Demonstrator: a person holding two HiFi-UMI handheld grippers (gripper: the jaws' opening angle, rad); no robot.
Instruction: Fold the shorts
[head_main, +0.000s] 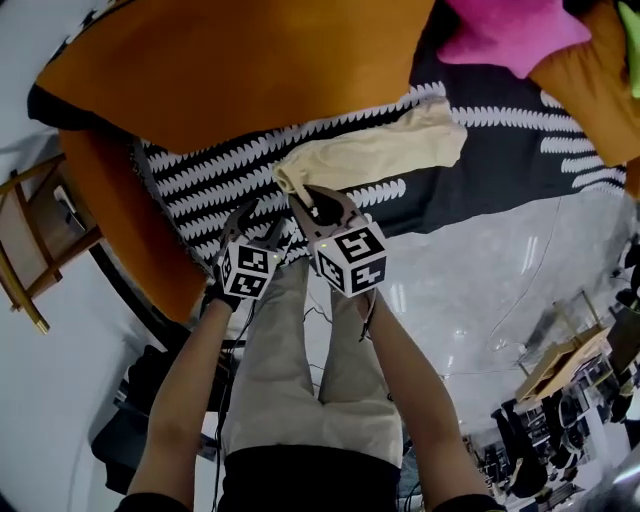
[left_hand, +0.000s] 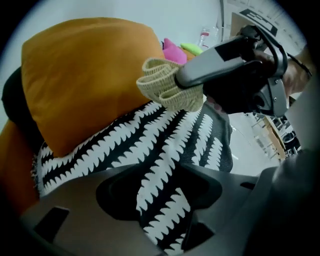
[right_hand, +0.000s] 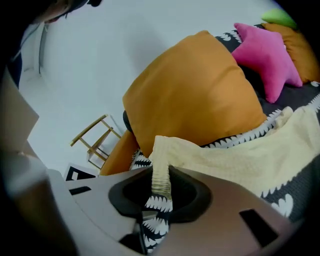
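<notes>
Cream shorts (right_hand: 240, 155) seem pinched in the right tool (right_hand: 160, 192).

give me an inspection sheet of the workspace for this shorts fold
surface: black and white patterned blanket, creased but mostly flat.
job's things: cream shorts lie stretched on the blanket, one end bunched and lifted.
clutter: large orange pillow, pink star cushion, a green item behind it.
grippers: right gripper shut on the shorts' ribbed band; left gripper open beside it over the blanket, nothing between its jaws.
cables: what looks like a thin dark cable by the person's legs, below the grippers.
surroundings: glossy grey floor, wooden frame at the left, desks far off.
</notes>
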